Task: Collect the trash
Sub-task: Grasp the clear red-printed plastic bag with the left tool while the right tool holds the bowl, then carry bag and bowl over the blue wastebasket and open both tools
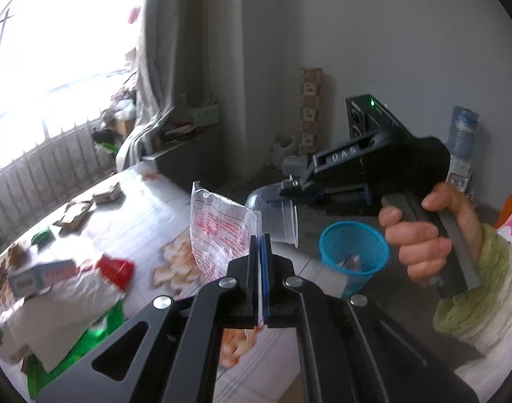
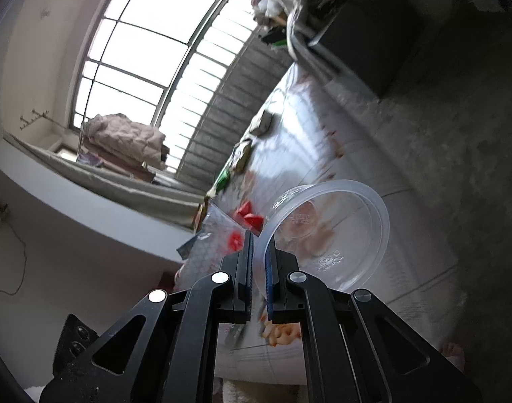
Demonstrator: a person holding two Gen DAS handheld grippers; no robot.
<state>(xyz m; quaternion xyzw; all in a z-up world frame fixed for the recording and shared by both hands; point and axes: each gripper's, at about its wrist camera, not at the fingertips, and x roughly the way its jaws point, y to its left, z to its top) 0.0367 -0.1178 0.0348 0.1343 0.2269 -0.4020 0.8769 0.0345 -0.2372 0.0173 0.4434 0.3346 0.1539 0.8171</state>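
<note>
Left wrist view: left gripper (image 1: 260, 245) pinches the clear printed wrapper (image 1: 219, 235), hanging at twelve o'clock off its tips. Right gripper (image 2: 260, 252) clamps the plastic cup (image 2: 326, 235) by its rim. Blue mesh bin (image 1: 353, 255) waits at three o'clock; carry each piece over its mouth before releasing.
</note>
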